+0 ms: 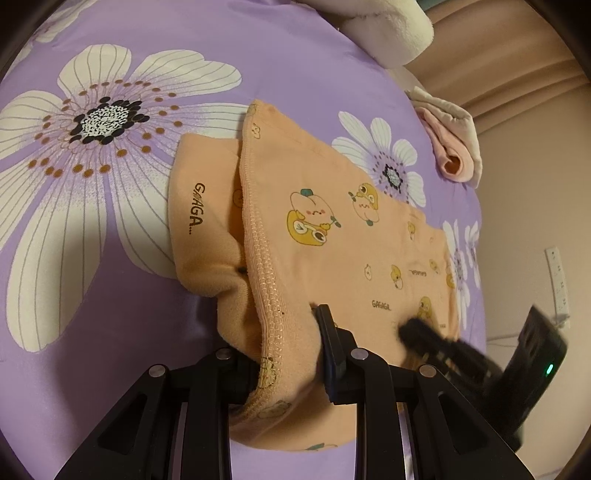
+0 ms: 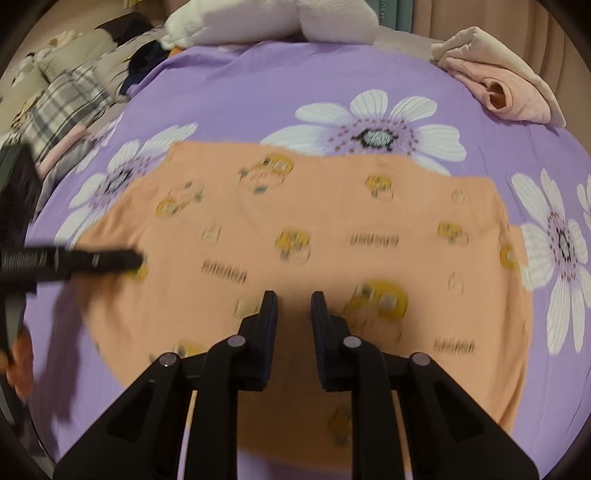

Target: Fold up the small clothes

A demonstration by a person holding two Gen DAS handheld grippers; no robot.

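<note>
Left tongs (image 1: 288,354): I held the orange garment (image 1: 332,236) clamped at its bunched hem.
Right tongs (image 2: 293,317): narrow, nothing gripped, poised over cloth.
Advice: lift evenly, lay flat on the bed (image 1: 147,37).

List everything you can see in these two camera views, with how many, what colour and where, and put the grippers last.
Orange garment: one, peach-orange with yellow cartoon prints, spread mid-bed, one edge lifted.
Bedsheet: one, purple with large white flowers, under everything.
Folded clothes: one small pile, pink and cream, far right corner of the bed.
Plush item: one, white and pale pink, far edge of the bed.
Plaid bedding: one heap, grey check, beyond the left edge of the bed.
Power strip: one, white, on the wall.
Left gripper: one, black, clamped on the garment's lifted edge.
Right gripper: one, black, jaws narrowly apart above the garment, nothing between them.
</note>
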